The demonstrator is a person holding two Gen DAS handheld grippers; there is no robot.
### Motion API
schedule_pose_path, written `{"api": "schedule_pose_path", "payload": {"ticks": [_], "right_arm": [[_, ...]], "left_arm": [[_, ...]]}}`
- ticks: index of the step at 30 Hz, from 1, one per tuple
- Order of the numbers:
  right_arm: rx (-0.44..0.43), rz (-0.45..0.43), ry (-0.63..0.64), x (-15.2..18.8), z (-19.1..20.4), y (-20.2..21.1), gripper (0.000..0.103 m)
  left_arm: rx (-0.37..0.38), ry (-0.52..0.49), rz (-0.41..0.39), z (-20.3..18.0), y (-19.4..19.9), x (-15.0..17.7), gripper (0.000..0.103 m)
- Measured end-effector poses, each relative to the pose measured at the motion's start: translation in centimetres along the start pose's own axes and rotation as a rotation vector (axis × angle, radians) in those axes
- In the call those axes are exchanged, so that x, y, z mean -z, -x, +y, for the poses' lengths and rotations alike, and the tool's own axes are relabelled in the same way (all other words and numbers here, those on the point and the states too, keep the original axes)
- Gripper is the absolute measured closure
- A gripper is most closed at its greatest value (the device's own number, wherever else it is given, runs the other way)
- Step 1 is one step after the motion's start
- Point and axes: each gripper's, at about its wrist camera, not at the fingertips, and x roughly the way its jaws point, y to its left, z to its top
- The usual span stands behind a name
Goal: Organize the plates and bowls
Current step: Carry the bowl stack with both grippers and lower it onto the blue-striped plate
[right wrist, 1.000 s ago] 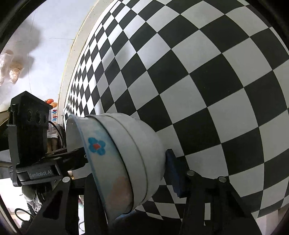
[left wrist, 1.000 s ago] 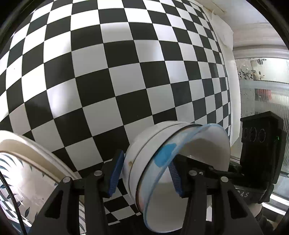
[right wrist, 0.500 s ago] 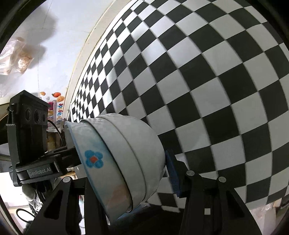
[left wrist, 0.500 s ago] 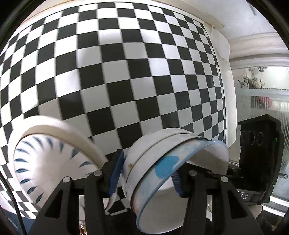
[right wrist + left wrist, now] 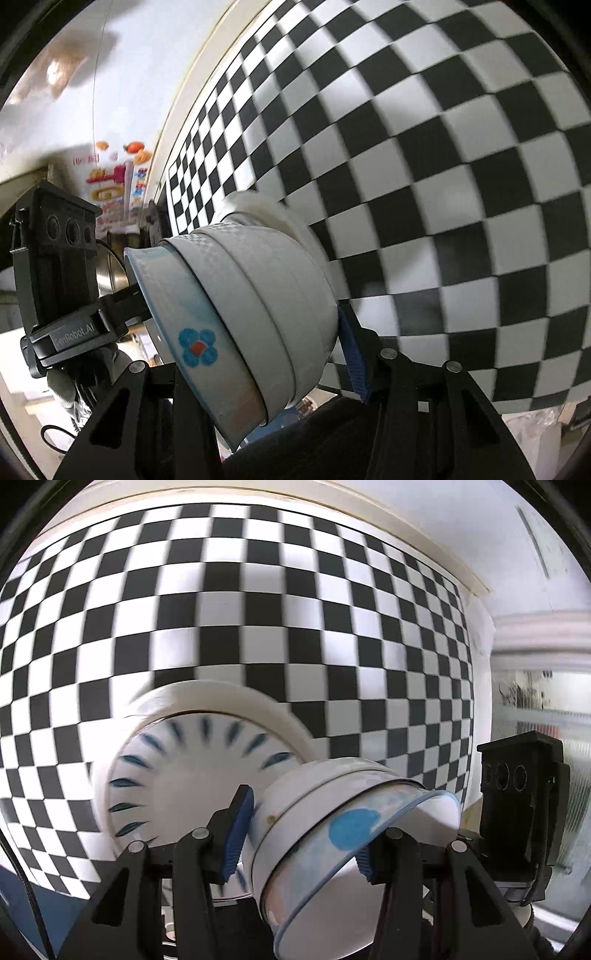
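Left wrist view, from the left: a checkered black-and-white surface (image 5: 258,609) fills most of the frame, blurred. On it lies a white plate (image 5: 207,760) with blue dashes ringing its inside. In front of the plate, the left tool (image 5: 301,834) is clamped on a stack of nested white bowls (image 5: 332,830) turned on its side; one blue pad (image 5: 240,830) presses the stack's outer wall and the other sits inside the blue-edged rim, beside a blue blotch on the innermost bowl. The stack's base lies over the plate's right edge in the picture; whether they touch cannot be told. Further right stands the black body of the right tool (image 5: 517,797).

Right wrist view, from the left: the black body of the left tool (image 5: 59,280), marked GenRobot.AI, reaches into the stack's mouth. The same bowls (image 5: 251,317) lie sideways, a blue flower with a red centre on the outermost rim band. The right tool (image 5: 258,354) grips the stack too, its right pad (image 5: 352,354) against the base; its left finger is hidden behind the rim. Behind the stack the plate's edge (image 5: 266,214) shows, then the checkered surface (image 5: 443,166).
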Motion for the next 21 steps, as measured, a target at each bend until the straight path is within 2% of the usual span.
{"api": "schedule_pose_path", "payload": {"ticks": [12,21], "right_arm": [[0.037,0.131,0.093,-1.7,5.2,-7.2,0.054],[0.081,0.155,0.129,-2.9,6.6,-10.0,0.055]], "left_arm": [[-0.016,0.147,-0.015,6.2,0.4,0.9,0.058],[-0.020,0.192,-0.010,7.9,-0.4,1.1,0.058]]}}
